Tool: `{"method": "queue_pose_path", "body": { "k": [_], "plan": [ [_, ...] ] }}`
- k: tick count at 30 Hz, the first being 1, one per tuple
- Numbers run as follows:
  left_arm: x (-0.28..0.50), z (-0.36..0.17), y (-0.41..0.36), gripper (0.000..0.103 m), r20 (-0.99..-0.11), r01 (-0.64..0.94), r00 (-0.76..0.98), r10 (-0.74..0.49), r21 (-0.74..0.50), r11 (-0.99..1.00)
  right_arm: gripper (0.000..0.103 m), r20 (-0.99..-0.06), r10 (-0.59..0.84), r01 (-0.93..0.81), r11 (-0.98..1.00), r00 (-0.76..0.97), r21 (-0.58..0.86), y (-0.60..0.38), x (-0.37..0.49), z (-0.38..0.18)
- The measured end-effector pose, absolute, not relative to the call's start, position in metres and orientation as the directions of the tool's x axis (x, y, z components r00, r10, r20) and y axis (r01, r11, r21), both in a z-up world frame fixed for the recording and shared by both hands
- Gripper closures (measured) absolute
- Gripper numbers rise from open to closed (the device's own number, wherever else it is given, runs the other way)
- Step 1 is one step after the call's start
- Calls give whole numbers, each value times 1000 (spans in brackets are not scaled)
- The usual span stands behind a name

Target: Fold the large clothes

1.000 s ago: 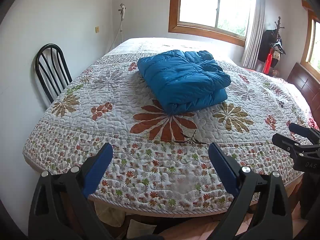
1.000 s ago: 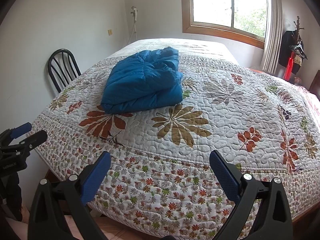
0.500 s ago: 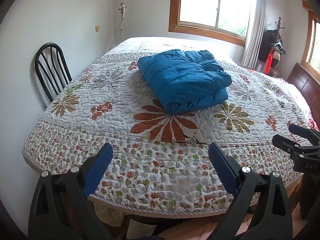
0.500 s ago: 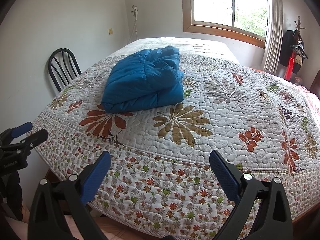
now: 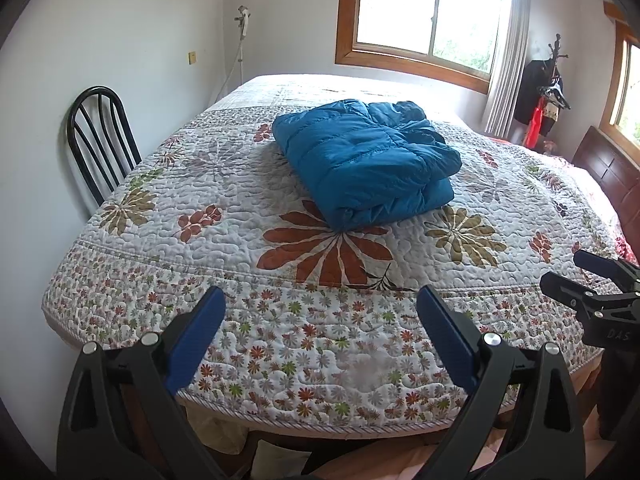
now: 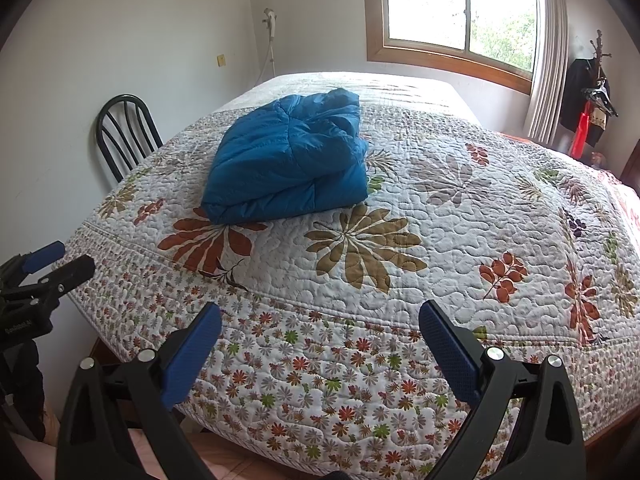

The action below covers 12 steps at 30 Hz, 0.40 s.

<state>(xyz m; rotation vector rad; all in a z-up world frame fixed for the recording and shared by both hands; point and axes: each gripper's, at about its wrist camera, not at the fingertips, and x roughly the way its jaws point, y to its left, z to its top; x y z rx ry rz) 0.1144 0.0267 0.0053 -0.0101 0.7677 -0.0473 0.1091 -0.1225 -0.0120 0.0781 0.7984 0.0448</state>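
A blue puffer jacket [image 5: 366, 160] lies folded in a thick bundle on the bed's floral quilt [image 5: 224, 216], well beyond both grippers; it also shows in the right wrist view [image 6: 290, 164]. My left gripper [image 5: 320, 312] is open and empty, held off the near edge of the bed. My right gripper [image 6: 320, 328] is open and empty, also off the near edge. The right gripper shows at the right edge of the left wrist view [image 5: 588, 280], and the left gripper at the left edge of the right wrist view [image 6: 52, 264].
A black metal chair [image 5: 100, 140] stands against the left wall beside the bed. A window [image 5: 424, 12] with a curtain is at the back. A coat rack [image 5: 548, 92] with hanging clothes stands at the right. A dark wooden headboard [image 5: 612, 176] is at the far right.
Both grippers have drifted very slightly; the views are almost the same. The jacket has not moved.
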Motion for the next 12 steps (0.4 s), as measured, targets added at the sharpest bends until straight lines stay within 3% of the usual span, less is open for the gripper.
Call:
{"method": "queue_pose_path", "body": {
  "k": [12],
  "plan": [
    [117, 5, 26, 7, -700, 32, 713, -40, -24, 999, 4, -714, 72, -14, 996, 696, 87, -124, 109, -12]
  ]
}}
